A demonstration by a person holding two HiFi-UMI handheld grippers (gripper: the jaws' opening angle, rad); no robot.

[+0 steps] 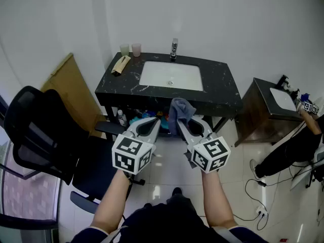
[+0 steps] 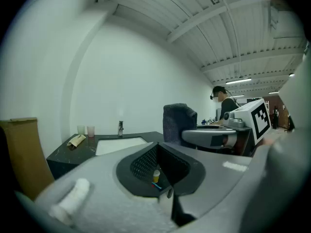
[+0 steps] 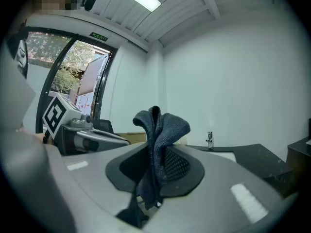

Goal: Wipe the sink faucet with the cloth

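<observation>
As only its own view shows, the right hand-held gripper (image 3: 156, 148) pinches the cloth (image 3: 166, 126); the left one (image 2: 154, 149) is closed, empty.

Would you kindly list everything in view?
Stone-look vanity counter: one, black, against wall.
Rectangular sink basin: one, white, in counter.
Metal faucet: one, chrome, behind basin.
Plastic cups: two, green and pink, counter's back-left.
Folded papery item: one, tan, counter's left.
Textured cloth: one, grey-blue, in right gripper.
Office chair: one, black, left.
Cardboard sheet: one, brown, against left wall.
Left gripper: one, grey, shut, empty.
Right gripper: one, grey, shut on cloth.
</observation>
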